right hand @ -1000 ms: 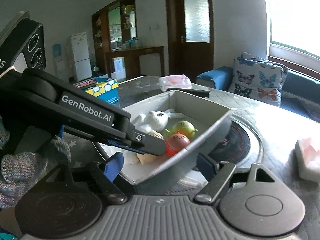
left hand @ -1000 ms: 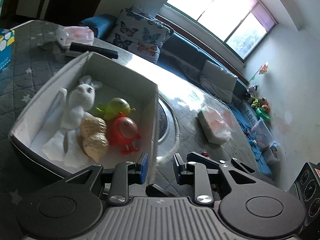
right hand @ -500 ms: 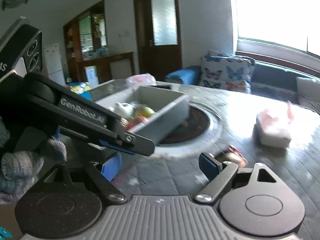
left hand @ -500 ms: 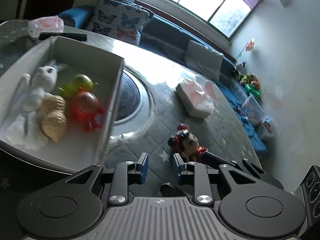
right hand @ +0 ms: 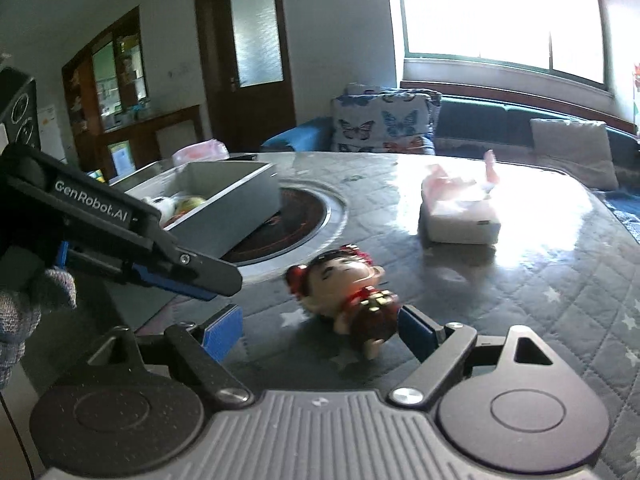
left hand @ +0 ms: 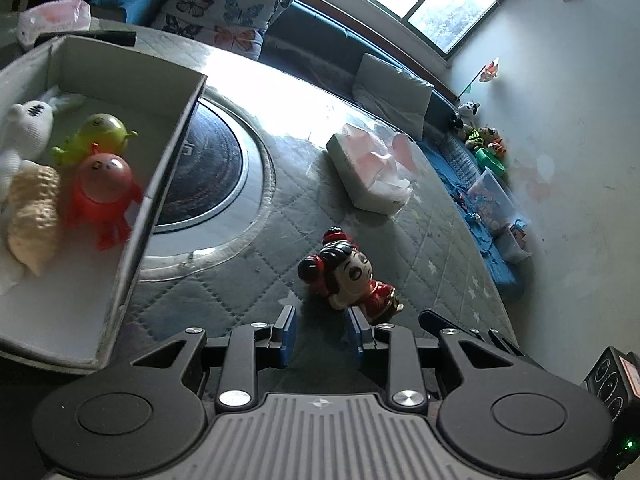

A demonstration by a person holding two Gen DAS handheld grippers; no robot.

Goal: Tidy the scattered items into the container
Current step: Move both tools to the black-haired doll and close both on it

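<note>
The box [left hand: 172, 152] is sitting at the left on the quilted surface [left hand: 420, 240], holding a white rabbit [left hand: 28, 128], green toy [left hand: 100, 132], red toy [left hand: 104, 184] and peanut [left hand: 34, 216]. The doll [right hand: 352, 284] is lying on the surface right of the box. The left claw [left hand: 322, 334] is standing apart, empty, just short of the doll. The right claw [right hand: 320, 330] is gaping wide around the doll's feet.

The left wrist camera looks steeply down, close over the doll [left hand: 352, 276]; the right wrist camera sits low, facing it [right hand: 352, 288] across the table.
</note>
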